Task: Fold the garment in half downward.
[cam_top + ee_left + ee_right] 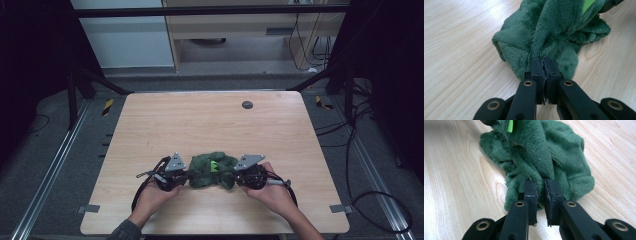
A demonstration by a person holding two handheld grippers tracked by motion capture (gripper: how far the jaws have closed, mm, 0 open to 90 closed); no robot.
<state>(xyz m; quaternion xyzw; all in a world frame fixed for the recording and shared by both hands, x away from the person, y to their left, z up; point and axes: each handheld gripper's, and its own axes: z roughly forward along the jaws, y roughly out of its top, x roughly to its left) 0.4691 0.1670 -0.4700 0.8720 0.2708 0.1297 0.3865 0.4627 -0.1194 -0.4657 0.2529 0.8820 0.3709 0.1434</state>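
Left tool (543, 65) clamps green cloth (554, 32), right tool (540, 187) pinches it, high view: grey disc (247, 105)

The right gripper (539, 182) has its jaws clamped on a fold of crumpled green plush cloth (541, 157).

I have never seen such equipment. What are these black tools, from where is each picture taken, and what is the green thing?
A person sits at a wooden table and holds a hand tool with two black jaws in each hand. The high view looks down from above: the left gripper and the right gripper meet a crumpled green plush cloth from both sides. The other two pictures come from cameras riding on the tools. The left gripper view shows its jaws pinched shut on the cloth's edge; the right gripper view shows the same, with fabric between the jaws. A bright green tag sits on the cloth.
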